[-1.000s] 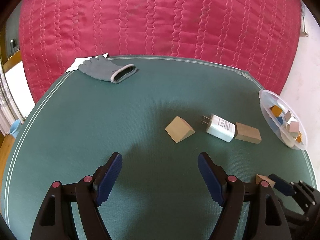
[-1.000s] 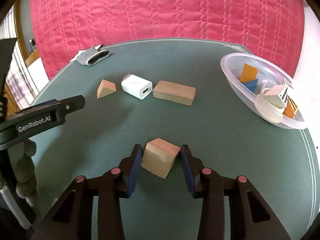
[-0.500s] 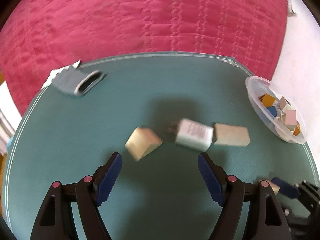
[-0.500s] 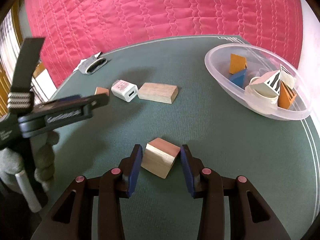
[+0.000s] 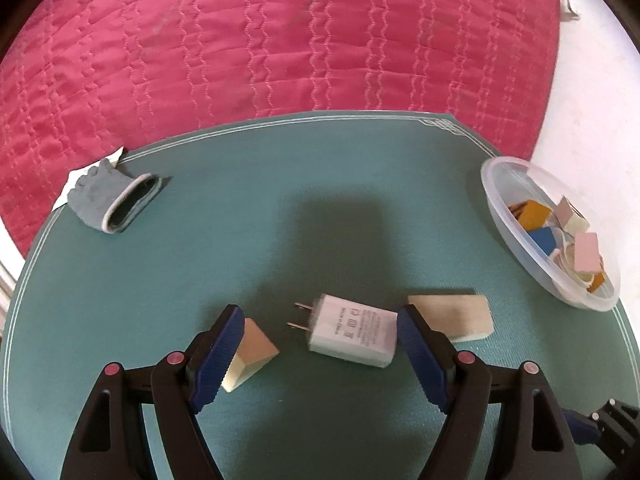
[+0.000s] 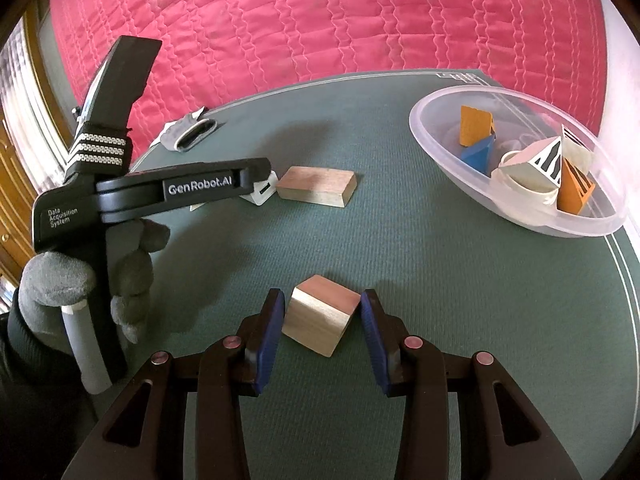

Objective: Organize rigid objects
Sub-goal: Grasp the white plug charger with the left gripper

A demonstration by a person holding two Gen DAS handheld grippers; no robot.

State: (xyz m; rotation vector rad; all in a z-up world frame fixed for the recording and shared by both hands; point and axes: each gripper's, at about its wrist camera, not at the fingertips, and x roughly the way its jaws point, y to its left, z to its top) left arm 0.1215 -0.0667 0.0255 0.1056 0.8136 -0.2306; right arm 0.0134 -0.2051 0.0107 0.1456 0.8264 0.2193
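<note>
My left gripper is open low over the green mat. A white plug charger lies between its fingers without touching the pads. A wooden wedge sits at the left finger, partly hidden by it. A long wooden block lies just behind the right finger. My right gripper is shut on a small wooden block, both blue pads against its sides. The long block and an end of the charger lie farther ahead in the right wrist view.
A clear plastic bowl with several coloured blocks stands at the mat's right edge. A grey glove lies at the far left. A gloved hand holds the left tool. A pink quilt lies beyond the mat.
The left gripper has moved forward and right, so the charger and wedge now lie between its fingers. The right gripper has turned slightly, and the block stays in its pads.
</note>
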